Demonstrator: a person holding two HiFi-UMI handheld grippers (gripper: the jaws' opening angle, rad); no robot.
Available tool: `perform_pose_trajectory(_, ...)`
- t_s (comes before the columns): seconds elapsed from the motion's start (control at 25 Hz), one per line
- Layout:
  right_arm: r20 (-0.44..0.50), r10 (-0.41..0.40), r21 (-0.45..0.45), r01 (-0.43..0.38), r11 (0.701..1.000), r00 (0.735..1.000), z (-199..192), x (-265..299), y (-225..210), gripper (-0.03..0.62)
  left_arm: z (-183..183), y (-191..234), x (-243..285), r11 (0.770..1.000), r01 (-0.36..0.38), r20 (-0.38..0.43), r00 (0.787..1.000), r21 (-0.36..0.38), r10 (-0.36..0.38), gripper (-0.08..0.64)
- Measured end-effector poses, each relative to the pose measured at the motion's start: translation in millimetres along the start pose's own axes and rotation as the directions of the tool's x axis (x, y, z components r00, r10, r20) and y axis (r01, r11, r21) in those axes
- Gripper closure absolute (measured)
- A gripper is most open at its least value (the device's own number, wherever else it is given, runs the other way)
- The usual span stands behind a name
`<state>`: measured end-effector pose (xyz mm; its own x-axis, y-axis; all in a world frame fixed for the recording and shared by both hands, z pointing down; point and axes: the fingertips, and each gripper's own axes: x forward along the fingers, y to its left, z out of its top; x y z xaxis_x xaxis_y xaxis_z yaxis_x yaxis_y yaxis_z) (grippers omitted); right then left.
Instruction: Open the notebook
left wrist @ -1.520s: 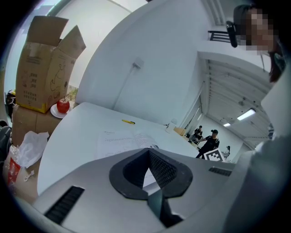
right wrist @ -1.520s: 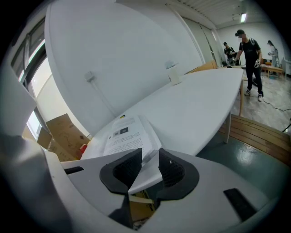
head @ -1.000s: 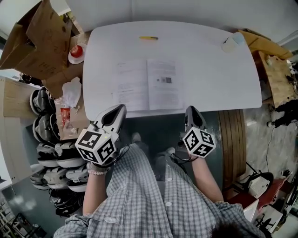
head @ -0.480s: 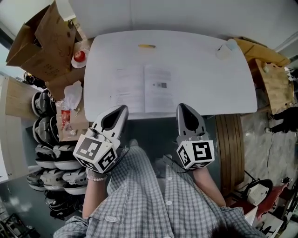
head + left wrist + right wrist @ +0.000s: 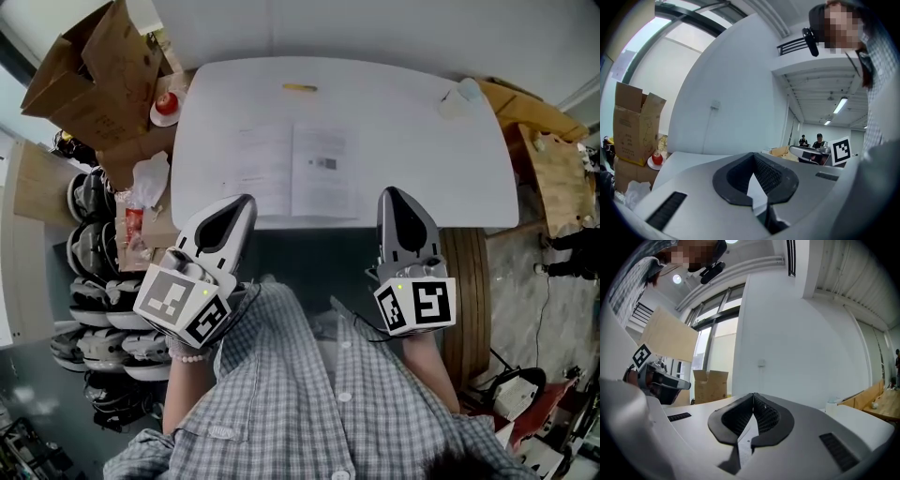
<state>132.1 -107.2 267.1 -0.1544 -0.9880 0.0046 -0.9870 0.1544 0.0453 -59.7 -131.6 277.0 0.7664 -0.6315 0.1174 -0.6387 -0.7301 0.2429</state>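
The notebook (image 5: pixel 295 172) lies open on the white table (image 5: pixel 422 150), two pale pages side by side, the right one with a small dark print. Both grippers hover at the table's near edge, above it and pointing towards the far wall. My left gripper (image 5: pixel 246 202) is off the notebook's near left corner, jaws shut, nothing held. My right gripper (image 5: pixel 391 193) is to the right of the notebook's near right corner, also shut and empty. In the left gripper view the left gripper (image 5: pixel 753 154) has its pads together; the right gripper (image 5: pixel 753 394) shows the same in its own view.
A yellow pen (image 5: pixel 300 88) lies at the table's far edge and a pale cup (image 5: pixel 459 94) at its far right. Cardboard boxes (image 5: pixel 94 66), a red apple on a plate (image 5: pixel 166 105) and stacked helmets (image 5: pixel 94 272) crowd the left. Wooden boards (image 5: pixel 553 159) stand at the right.
Both grippers have risen towards the head camera and look larger. The right one has rolled, so its marker cube now faces up. The notebook has stayed open and still.
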Motion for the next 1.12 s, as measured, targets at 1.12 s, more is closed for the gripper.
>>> perform_pose_trajectory(1.12,-0.002,0.072,0.02,-0.072,0.997,0.997,-5.3,3.0,16.9,0.572,-72.7,-6.9,-60.4,0.995,-0.067,-0.208,0.977,-0.07,0.051,0.554)
